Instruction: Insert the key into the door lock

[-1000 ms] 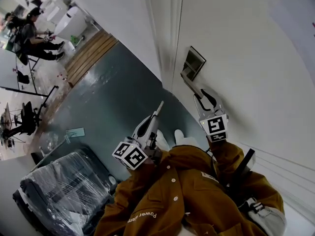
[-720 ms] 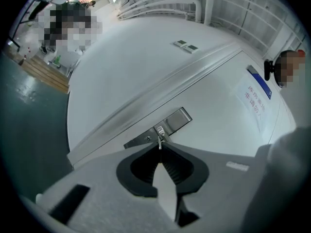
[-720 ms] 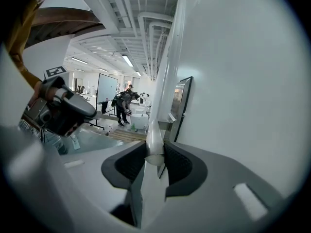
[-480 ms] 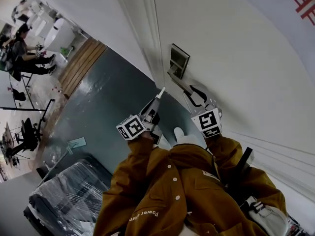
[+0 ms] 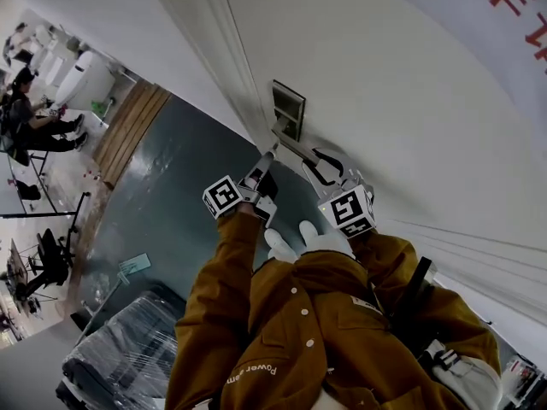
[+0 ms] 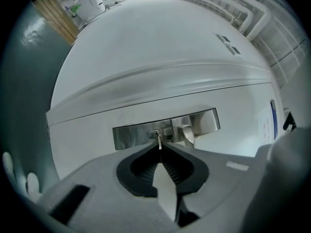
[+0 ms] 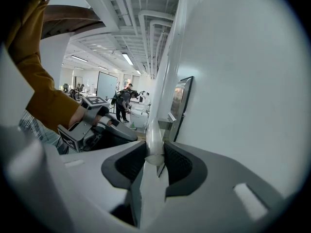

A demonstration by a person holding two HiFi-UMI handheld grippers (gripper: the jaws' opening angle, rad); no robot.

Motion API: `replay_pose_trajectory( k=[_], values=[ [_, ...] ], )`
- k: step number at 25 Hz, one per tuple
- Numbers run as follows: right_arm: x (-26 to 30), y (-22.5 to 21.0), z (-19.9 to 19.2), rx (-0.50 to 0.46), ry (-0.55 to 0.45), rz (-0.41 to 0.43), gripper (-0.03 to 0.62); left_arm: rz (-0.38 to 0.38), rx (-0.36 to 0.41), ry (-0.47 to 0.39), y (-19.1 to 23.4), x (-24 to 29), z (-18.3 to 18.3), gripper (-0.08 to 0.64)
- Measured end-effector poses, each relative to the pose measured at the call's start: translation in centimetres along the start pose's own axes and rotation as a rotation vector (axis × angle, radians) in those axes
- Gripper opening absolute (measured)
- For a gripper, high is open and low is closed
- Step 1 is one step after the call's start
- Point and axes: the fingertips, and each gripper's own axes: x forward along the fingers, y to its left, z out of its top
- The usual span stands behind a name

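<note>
The silver lock plate (image 6: 165, 128) sits on the white door (image 5: 410, 101), with its keyhole (image 6: 154, 134) left of the lever handle (image 6: 187, 133). My left gripper (image 6: 159, 147) is shut on a small metal key (image 6: 159, 141), whose tip is right at the keyhole; how deep it sits I cannot tell. In the head view the left gripper (image 5: 268, 155) points at the lock plate (image 5: 288, 109) from below. My right gripper (image 7: 154, 154) is shut on the handle (image 7: 153, 132), gripping its free end. It shows in the head view as the right gripper (image 5: 318, 164).
The white door frame (image 5: 205, 41) runs along the door's left edge, above dark green floor (image 5: 171, 203). A plastic-wrapped bulky object (image 5: 128, 353) stands at lower left. A seated person (image 5: 34, 122) and white machines are far off at upper left.
My left gripper has travelled from well short of the door up to the lock plate, rolling on the way, and the key now meets the keyhole. The right gripper stayed on the handle.
</note>
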Motion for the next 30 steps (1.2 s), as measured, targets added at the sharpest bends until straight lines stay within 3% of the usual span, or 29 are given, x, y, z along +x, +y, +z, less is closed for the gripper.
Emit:
replay_pose_trajectory(
  k=[10, 18, 22, 30],
  values=[
    [0.3, 0.0, -0.3, 0.006, 0.002, -0.003, 0.123, -0.052, -0.051, 0.022, 0.0, 2.4, 0.7, 0.025],
    [0.3, 0.0, -0.4, 0.009, 0.001, -0.006, 0.123, -0.023, -0.055, 0.039, 1.3, 2.2, 0.9, 0.025],
    [0.1, 0.0, -0.2, 0.007, 0.004, -0.007, 0.124, -0.068, -0.087, 0.048, 0.3, 3.3, 0.7, 0.025],
    [0.2, -0.1, -0.2, 0.010, 0.009, -0.010, 0.124, -0.031, -0.105, 0.083, 1.8, 5.5, 1.2, 0.026]
  ],
)
